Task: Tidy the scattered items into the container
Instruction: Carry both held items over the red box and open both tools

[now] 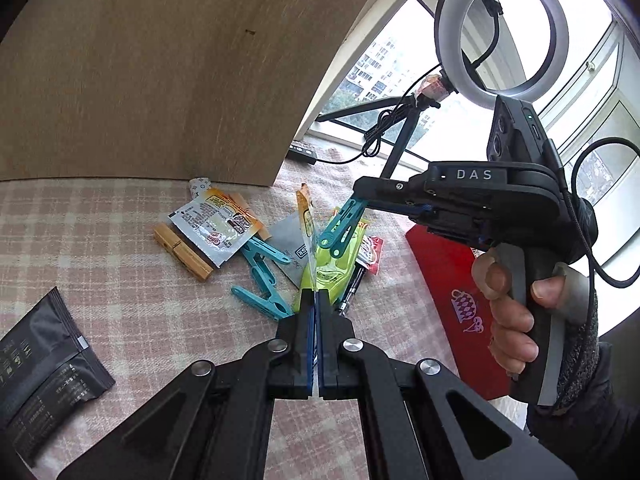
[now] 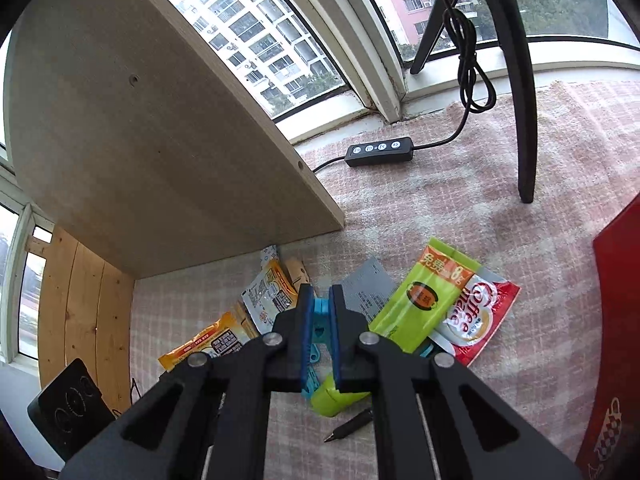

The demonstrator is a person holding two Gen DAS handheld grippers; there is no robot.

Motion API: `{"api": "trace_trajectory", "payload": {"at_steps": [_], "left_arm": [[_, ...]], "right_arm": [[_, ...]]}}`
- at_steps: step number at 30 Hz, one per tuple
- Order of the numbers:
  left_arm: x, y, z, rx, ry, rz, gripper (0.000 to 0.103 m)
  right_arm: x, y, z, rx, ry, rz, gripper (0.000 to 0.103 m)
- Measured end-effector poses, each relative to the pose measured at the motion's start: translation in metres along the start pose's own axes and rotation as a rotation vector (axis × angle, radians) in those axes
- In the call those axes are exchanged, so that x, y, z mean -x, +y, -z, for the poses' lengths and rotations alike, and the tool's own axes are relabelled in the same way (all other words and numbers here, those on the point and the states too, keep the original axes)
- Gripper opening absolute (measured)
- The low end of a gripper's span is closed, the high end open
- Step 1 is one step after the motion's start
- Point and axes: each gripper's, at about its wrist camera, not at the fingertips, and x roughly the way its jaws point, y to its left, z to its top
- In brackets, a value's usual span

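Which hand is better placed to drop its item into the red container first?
Right, probably. The right gripper, shut on a teal plastic clothes peg, hangs beside the red container; the left gripper, pinching a thin yellow sachet, is farther away.

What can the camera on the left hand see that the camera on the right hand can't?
Only the left wrist view shows the ring light, the wooden clothespin, the black packet and the person's hand holding the right tongs, shut on a teal clothespin.

Only the right wrist view shows the black button remote, the red Coffee-mate packet face-up and the wooden wall panel.

Both show the green sachet, the red container, the tripod and the pink checked cloth.
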Motion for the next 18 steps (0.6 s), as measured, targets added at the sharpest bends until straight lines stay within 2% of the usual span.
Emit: {"api": "trace_trajectory", "payload": {"at_steps": [6,11,15,18], "left_arm": [[0.027,-0.032,0.005,-0.069,-0.013,0.025,0.000],[0.026,-0.086,0.008,-0.161,0.010,0.095,0.000],[0.006,-0.143,0.017,-0.240,0.056,0.176,0.000],[-0.014,-0.185,0.028,-0.308,0.099,0.223,0.000]], "right_arm": [[0.071,0.006,0.022,0.003,-0.130,-0.048,0.008],[0.154,-0.021,0.050,-0.047,-0.254,-0.082,0.008],[0.222,-0.059,0.070,-0.100,-0.362,-0.045,0.008],[0.271,-0.090,0.086,-0.140,-0.445,0.023,0.008]]}}
